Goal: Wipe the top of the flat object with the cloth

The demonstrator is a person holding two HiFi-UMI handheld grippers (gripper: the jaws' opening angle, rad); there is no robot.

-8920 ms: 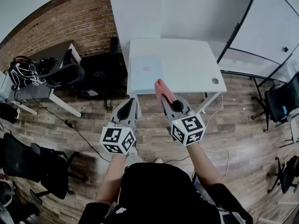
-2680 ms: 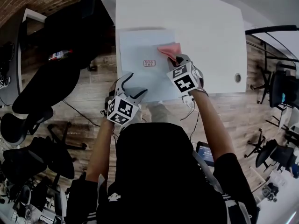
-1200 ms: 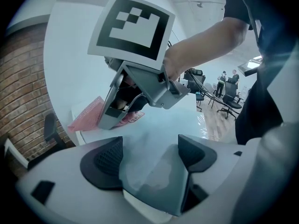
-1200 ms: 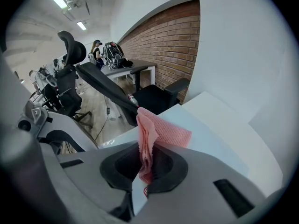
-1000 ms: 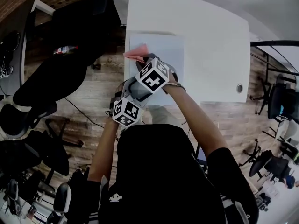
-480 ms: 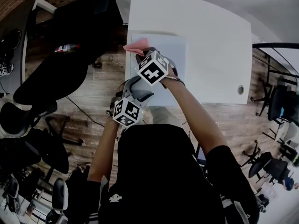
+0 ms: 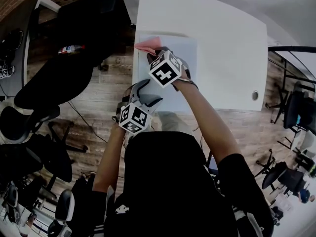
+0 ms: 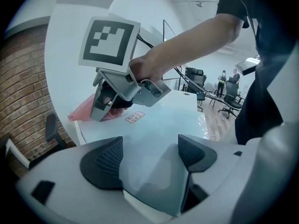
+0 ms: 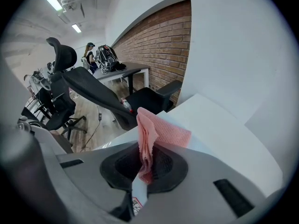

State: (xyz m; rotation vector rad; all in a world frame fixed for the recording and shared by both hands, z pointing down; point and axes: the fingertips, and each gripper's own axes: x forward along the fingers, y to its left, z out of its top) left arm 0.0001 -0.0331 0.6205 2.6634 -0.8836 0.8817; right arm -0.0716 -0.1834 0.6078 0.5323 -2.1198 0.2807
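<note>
A flat pale-blue object (image 7: 183,53) with a small red-printed label (image 8: 134,117) lies on the white table (image 7: 227,38). My right gripper (image 7: 153,54) is shut on a pink cloth (image 7: 149,44) and holds it at the object's far left corner. In the right gripper view the cloth (image 9: 159,130) sticks up folded from between the right gripper's (image 9: 147,164) pads. My left gripper (image 7: 146,91) stands open at the object's near left edge. In the left gripper view the flat object (image 8: 154,132) runs between the left gripper's (image 8: 149,155) spread pads, with the cloth (image 8: 84,114) beyond.
Black office chairs (image 7: 54,78) and a dark desk (image 7: 29,28) stand left of the table over a wood floor. A round cable port (image 7: 255,95) sits near the table's right front edge. A brick wall (image 9: 159,45) is beyond the table. People stand far off (image 8: 229,78).
The right gripper has carried the cloth from the object's right side to its left, then in the last second up towards the far left corner. The left gripper has hardly moved.
</note>
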